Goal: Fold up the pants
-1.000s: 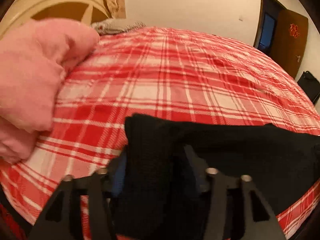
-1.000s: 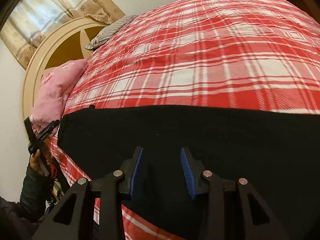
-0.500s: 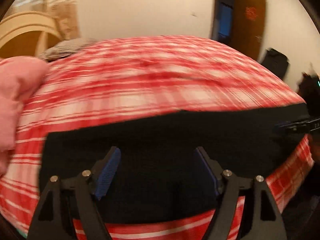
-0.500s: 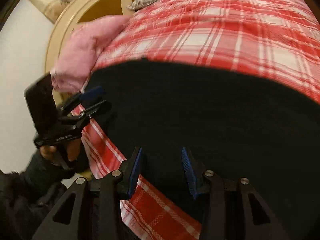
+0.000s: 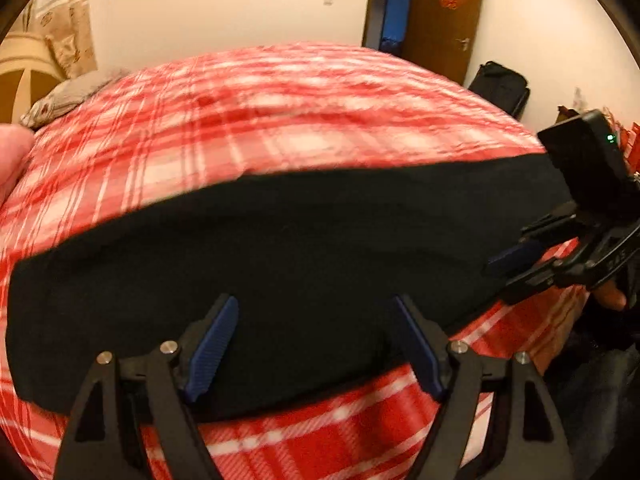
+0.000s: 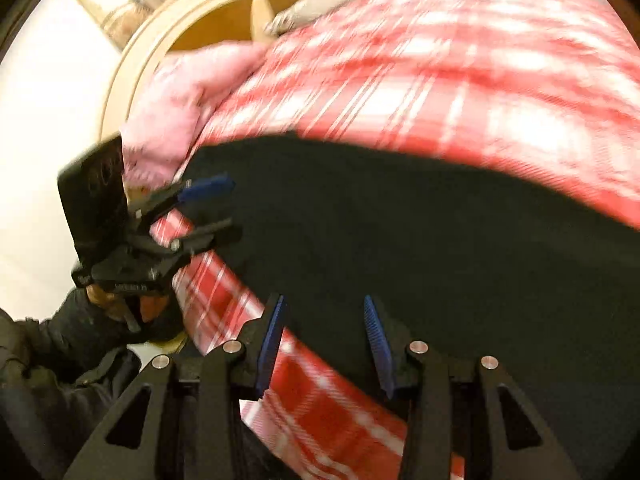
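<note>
— Did the left gripper [image 5: 316,344] just let go? A second ago black cloth was bunched up between its fingers.

— It did. Its jaws are opening wide, nothing pinched, only hovering over the pants [image 5: 280,272], which now lie as one flat black band across the lower middle of the frame on the plaid bedspread [image 5: 304,120].

— And the right gripper [image 6: 324,336]?

— Partly open, holding nothing, over the near edge of the cloth at the lower centre of its view. It has swung toward the pink blanket [image 6: 188,96] at the upper left.

— So that fold is laid down?

— Looks it to me. Probably they regrip for the next fold.
</note>
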`<state>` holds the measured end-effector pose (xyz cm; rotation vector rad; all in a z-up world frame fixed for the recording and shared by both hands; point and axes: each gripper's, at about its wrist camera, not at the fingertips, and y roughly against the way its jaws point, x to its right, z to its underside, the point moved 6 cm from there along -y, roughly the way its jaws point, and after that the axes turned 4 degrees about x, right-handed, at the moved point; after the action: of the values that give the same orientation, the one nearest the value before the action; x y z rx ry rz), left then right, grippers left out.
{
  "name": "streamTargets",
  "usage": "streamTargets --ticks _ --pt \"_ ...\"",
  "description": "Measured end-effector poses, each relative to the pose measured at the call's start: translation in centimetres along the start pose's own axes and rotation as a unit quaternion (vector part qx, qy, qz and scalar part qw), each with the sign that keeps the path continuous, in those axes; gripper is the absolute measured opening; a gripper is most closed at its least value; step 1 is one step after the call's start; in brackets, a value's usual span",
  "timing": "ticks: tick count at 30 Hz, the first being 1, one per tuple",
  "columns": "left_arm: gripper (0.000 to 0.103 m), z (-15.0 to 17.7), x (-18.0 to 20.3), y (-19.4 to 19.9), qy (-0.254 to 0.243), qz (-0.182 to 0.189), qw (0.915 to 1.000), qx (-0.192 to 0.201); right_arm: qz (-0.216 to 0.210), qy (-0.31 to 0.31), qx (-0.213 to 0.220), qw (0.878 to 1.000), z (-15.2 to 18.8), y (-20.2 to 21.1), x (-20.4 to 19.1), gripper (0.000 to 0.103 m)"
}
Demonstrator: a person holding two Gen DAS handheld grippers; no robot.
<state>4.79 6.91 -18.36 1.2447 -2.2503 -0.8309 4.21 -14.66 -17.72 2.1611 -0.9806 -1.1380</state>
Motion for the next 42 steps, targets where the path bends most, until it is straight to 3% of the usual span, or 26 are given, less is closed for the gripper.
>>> streamTargets --ticks 3,6,11,14,16,20,22,25,32,42 --pt "0.082 -1.9 1.7 -0.6 -0.007 0.023 0.9997 0.011 0.052 -0.043 0.053 0.996 -0.9 4.9 4.6 0.043" --pt "0.082 -3.1 3.5 -1.7 -0.014 0.048 0.9987 0.009 0.125 -0.114 0.112 0.979 -1.0 11.2 10.9 0.043" --pt "0.082 -3.2 6.7 -4.2 -0.042 0.073 0.9964 -0.012 0.22 -0.246 0.214 0.919 1.6 23.5 20.5 0.043" --pt "0.082 -2.9 7.6 -5.1 -0.047 0.084 0.995 -0.026 0.282 -0.288 0.232 0.885 3.8 28.2 24.2 0.043" --pt "0.082 -2.8 7.8 -5.5 -0.05 0.083 0.9947 -0.032 0.289 -0.308 0.231 0.877 4.7 29.3 26.1 0.043" --pt "0.083 -2.7 7.8 -5.7 -0.053 0.084 0.9944 -0.036 0.26 -0.342 0.21 0.878 6.1 28.3 28.0 0.043" --pt "0.083 -2.6 7.7 -5.7 -0.056 0.083 0.9943 -0.036 0.235 -0.329 0.21 0.89 5.8 27.6 27.5 0.041" --pt "0.083 -2.1 7.8 -5.6 -0.067 0.076 0.9943 -0.036 0.242 -0.313 0.201 0.896 5.5 26.9 27.0 0.033" --pt "0.086 -1.0 7.9 -5.1 -0.094 0.065 0.9927 -0.038 0.232 -0.341 0.225 0.883 6.5 27.5 27.9 0.029" --pt "0.095 -5.0 7.0 -5.8 -0.039 0.028 0.9984 -0.031 0.237 -0.351 0.233 0.875 8.8 29.2 26.2 0.029"
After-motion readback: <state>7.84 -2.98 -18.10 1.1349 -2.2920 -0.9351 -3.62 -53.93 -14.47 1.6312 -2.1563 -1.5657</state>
